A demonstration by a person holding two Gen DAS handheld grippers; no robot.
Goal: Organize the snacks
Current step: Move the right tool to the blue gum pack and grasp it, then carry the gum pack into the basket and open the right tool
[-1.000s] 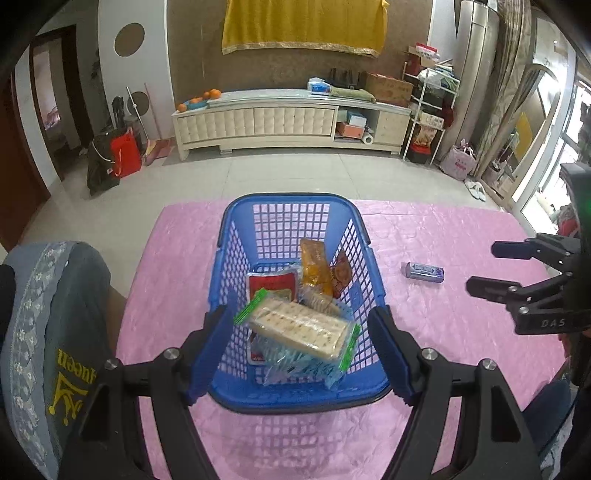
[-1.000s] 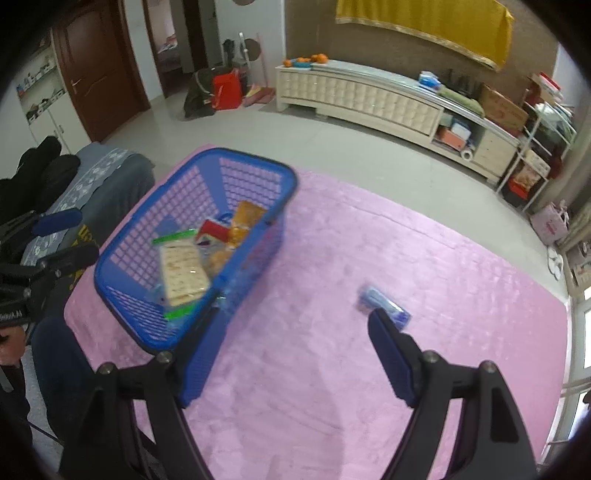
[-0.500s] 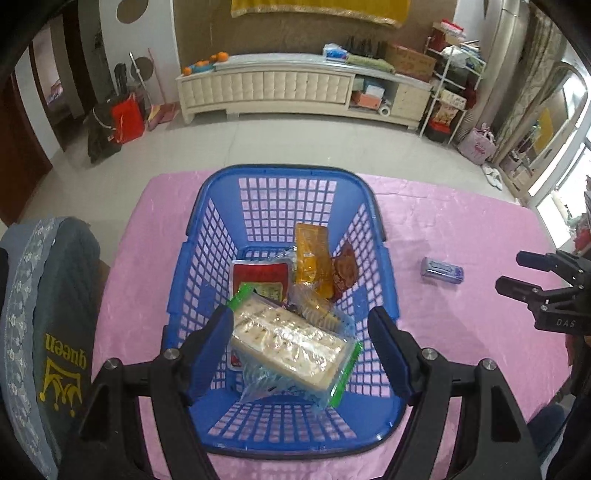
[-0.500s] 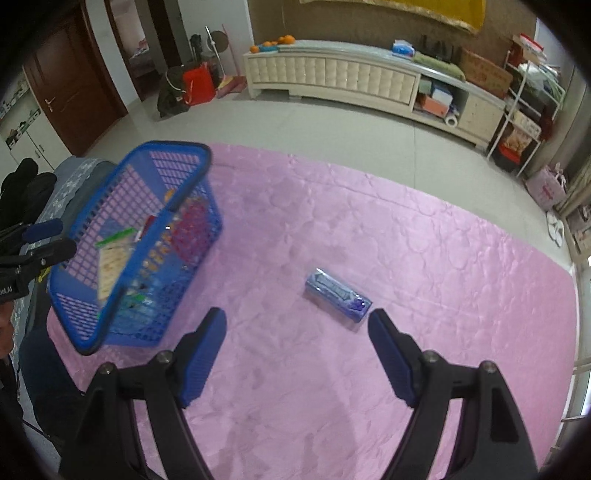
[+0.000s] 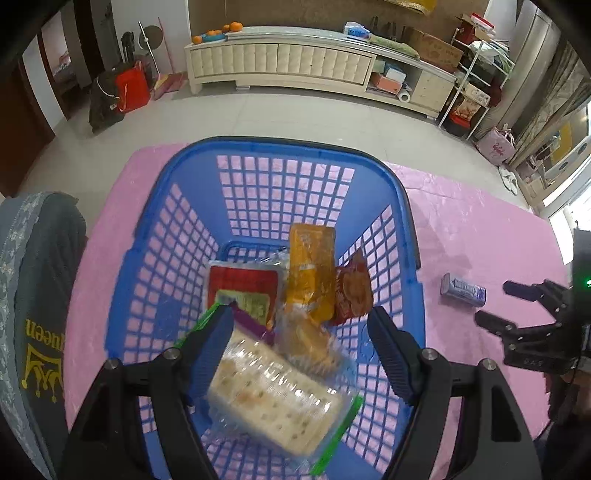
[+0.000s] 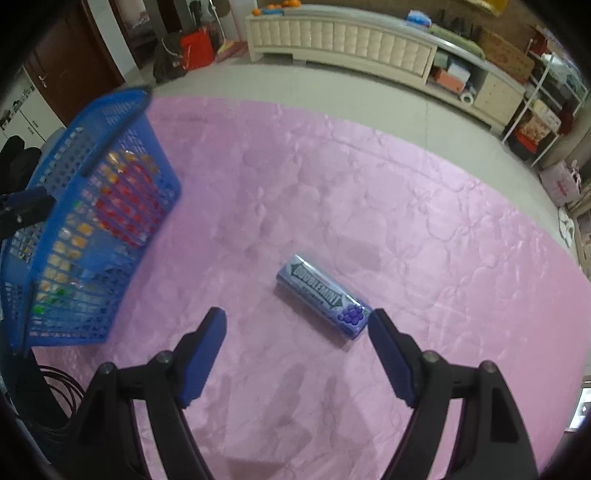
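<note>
While my left claw hangs wide and empty over the cracker pack in the blue basket on the table's left side, my right claw gapes just as wide, empty, above the purple gum pack lying on the pink cloth.

Cream sideboard with oranges; red bag nearby

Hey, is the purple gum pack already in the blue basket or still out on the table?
Out. The gum pack lies flat on the pink tablecloth, clear of the blue basket.
</note>
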